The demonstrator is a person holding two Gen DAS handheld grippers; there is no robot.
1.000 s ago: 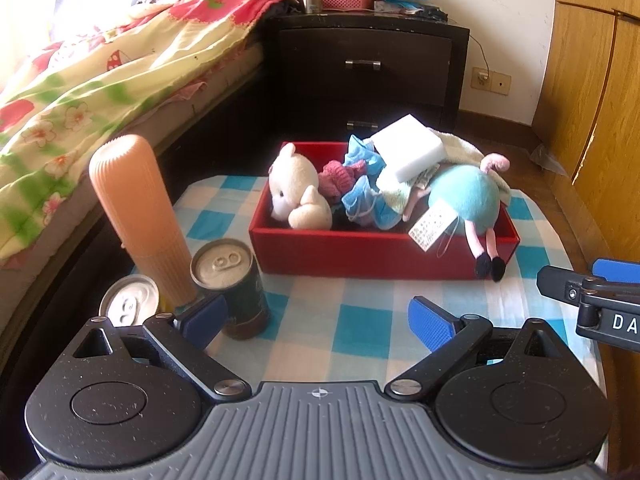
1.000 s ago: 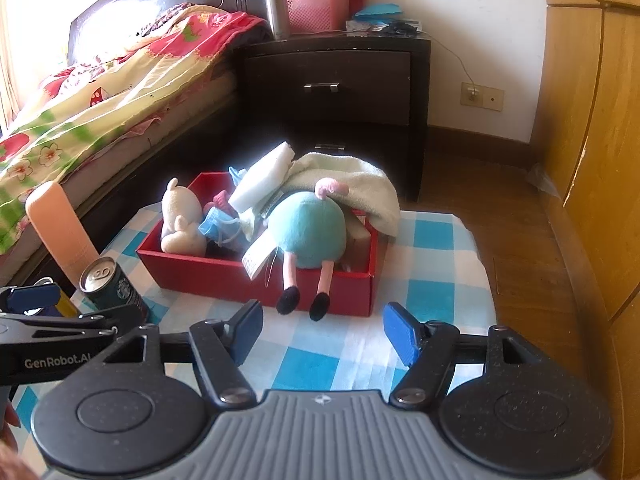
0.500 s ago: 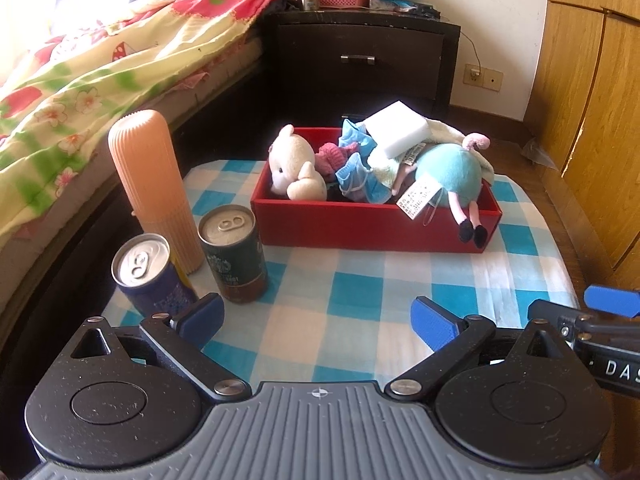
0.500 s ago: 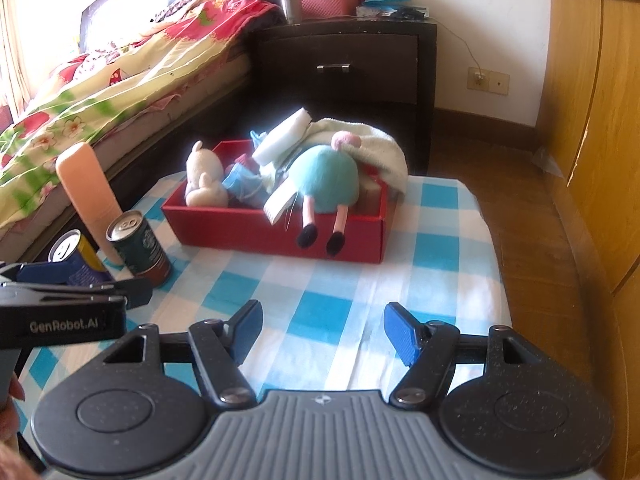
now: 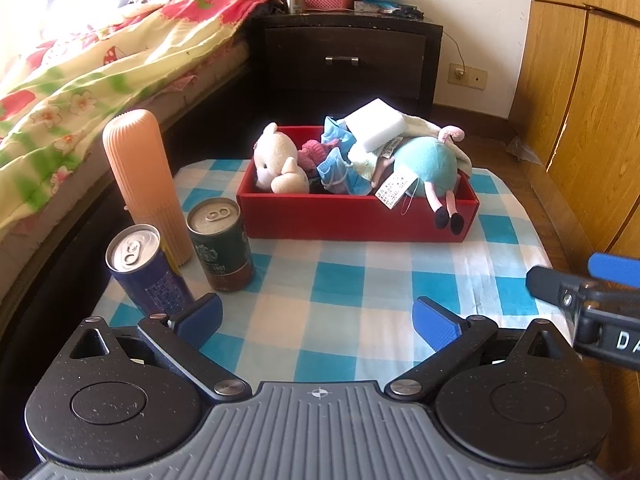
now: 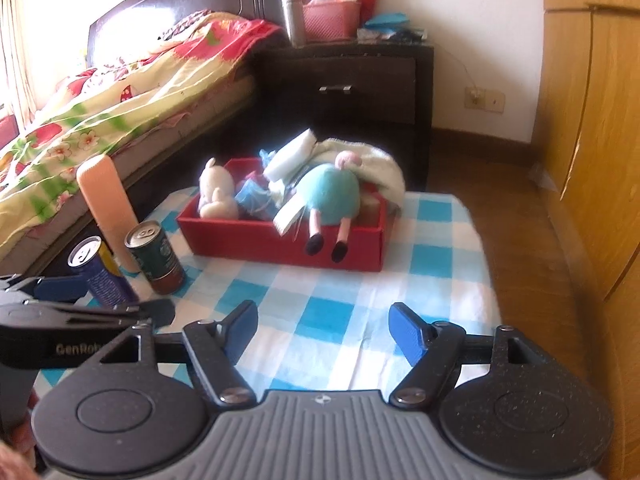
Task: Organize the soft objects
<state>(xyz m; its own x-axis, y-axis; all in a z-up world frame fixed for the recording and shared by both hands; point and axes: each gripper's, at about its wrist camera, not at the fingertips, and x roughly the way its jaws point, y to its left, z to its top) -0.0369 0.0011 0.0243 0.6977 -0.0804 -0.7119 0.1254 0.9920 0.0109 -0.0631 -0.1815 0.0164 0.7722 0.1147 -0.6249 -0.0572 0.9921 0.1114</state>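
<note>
A red box (image 5: 344, 220) (image 6: 256, 242) on the checked cloth holds several soft things: a cream plush animal (image 5: 278, 160) (image 6: 216, 192), a teal doll (image 5: 426, 168) (image 6: 330, 194) whose legs hang over the front wall, blue cloth (image 5: 336, 164), a white sponge block (image 5: 374, 124) and a pale towel (image 6: 372, 168). My left gripper (image 5: 316, 318) hovers open over the cloth, well short of the box, nothing between its fingers. My right gripper (image 6: 322, 328) is also back from the box with its jaws opening and empty.
A peach ribbed bottle (image 5: 142, 176), a green can (image 5: 220, 240) and a blue can (image 5: 144, 264) stand left of the box. A bed (image 5: 92, 64) lies left, a dark nightstand (image 5: 352, 56) behind, wooden cupboards (image 5: 592, 100) right. The checked cloth (image 5: 340, 296) ends near the right gripper.
Both grippers have drawn back from the red box, which now looks smaller and farther. The blue can has come fully into the left view. The right jaws stand wider.
</note>
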